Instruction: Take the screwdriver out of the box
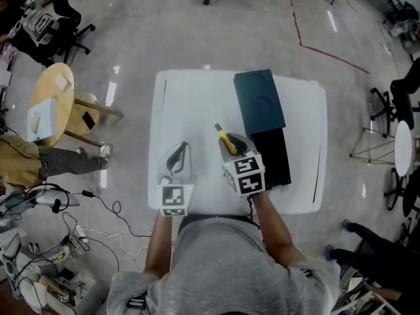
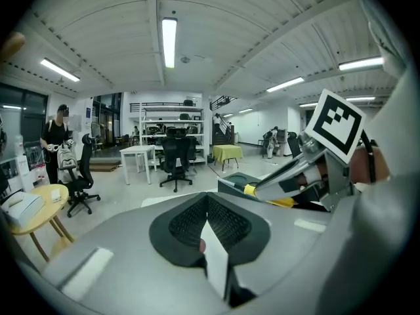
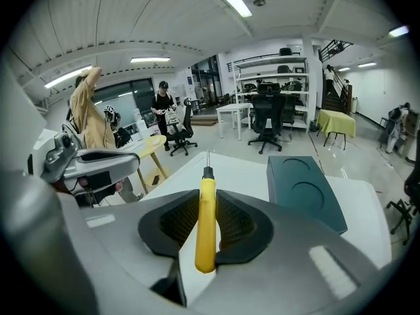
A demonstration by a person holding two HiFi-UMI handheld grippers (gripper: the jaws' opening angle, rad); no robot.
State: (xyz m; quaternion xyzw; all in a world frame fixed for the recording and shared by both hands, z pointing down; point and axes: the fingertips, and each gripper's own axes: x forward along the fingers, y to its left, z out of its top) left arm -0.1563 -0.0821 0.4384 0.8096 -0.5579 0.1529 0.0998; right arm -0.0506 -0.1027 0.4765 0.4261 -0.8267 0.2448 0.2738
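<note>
My right gripper [image 1: 233,144] is shut on the yellow handle of the screwdriver [image 1: 222,134], whose thin metal shaft points away over the white table [image 1: 190,104]. In the right gripper view the screwdriver [image 3: 206,222] lies straight between the black pads, tip forward. The box stands to the right: its black base [image 1: 270,157] is beside my right gripper and its dark teal lid [image 1: 260,101] lies beyond it. The teal lid [image 3: 303,190] also shows ahead on the right. My left gripper [image 1: 178,152] hovers over the table's near left, shut with nothing in it [image 2: 207,227].
The table's front edge is close to my body. Round wooden tables [image 1: 51,100] and office chairs [image 1: 62,12] stand on the floor to the left. Cables [image 1: 79,222] trail at lower left. People stand by a desk [image 3: 161,113] in the distance.
</note>
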